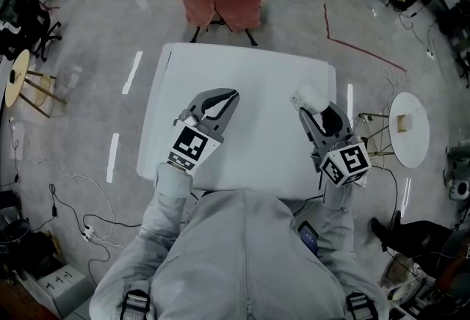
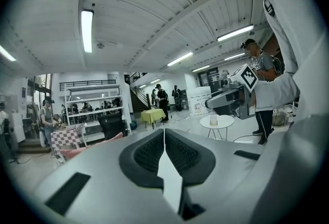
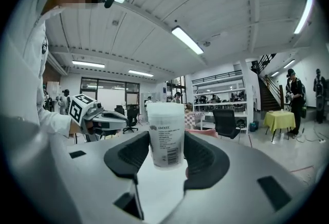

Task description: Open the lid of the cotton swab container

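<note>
Over the white desk (image 1: pixel 250 76) and grey floor (image 1: pixel 88 106), our right hand-held gripper (image 1: pixel 317 114) clasps the container (image 3: pixel 165 135); left hand-held gripper (image 2: pixel 164 138) closed.

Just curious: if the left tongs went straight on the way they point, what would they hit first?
Nothing near: the shut left tongs point into open room. Far off, roughly in line, stands a yellow-draped table, though depth is unclear.

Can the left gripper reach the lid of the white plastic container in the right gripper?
Probably yes: nothing stands between the left gripper and the white plastic container upright in the right gripper, but the left fingers are shut.
</note>
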The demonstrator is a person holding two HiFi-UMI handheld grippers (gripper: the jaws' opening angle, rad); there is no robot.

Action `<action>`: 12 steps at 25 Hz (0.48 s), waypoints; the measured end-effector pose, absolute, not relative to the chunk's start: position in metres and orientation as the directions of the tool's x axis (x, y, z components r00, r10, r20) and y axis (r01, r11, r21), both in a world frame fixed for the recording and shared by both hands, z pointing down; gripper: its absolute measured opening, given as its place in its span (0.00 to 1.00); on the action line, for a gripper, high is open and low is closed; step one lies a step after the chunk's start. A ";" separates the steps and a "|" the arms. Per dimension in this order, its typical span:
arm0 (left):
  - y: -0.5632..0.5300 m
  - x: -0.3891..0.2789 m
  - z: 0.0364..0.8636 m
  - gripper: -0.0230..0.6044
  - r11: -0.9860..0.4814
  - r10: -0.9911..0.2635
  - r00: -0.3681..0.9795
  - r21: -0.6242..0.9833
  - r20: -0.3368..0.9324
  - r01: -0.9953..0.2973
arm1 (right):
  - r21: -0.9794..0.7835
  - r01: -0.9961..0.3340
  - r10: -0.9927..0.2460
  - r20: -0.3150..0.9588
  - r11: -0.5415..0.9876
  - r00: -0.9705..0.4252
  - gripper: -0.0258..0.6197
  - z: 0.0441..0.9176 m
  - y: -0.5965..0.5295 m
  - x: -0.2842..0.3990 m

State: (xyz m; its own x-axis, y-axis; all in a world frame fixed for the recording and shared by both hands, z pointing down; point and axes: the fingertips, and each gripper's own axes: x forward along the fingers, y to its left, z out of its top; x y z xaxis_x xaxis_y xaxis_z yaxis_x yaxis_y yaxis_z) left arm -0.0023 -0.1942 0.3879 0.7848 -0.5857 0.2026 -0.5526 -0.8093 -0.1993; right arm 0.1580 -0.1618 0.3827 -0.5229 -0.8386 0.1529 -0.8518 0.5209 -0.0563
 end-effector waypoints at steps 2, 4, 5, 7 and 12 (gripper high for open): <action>-0.195 -0.002 0.375 0.07 -0.804 -0.592 0.786 -0.209 0.179 -0.557 | -0.053 -0.862 -0.851 0.139 0.503 -0.506 0.41 0.372 -0.158 0.164; -0.196 -0.004 0.363 0.07 -0.798 -0.598 0.787 -0.205 0.151 -0.567 | -0.048 -0.870 -0.860 0.133 0.491 -0.493 0.40 0.364 -0.156 0.166; -0.196 -0.006 0.357 0.07 -0.796 -0.600 0.788 -0.199 0.137 -0.571 | -0.044 -0.871 -0.862 0.132 0.489 -0.490 0.40 0.361 -0.155 0.166; -0.196 -0.007 0.348 0.07 -0.795 -0.601 0.791 -0.191 0.116 -0.576 | -0.038 -0.869 -0.860 0.131 0.493 -0.493 0.40 0.357 -0.155 0.166; -0.197 -0.005 0.336 0.07 -0.793 -0.599 0.796 -0.206 0.089 -0.574 | -0.031 -0.861 -0.851 0.133 0.508 -0.507 0.40 0.356 -0.158 0.164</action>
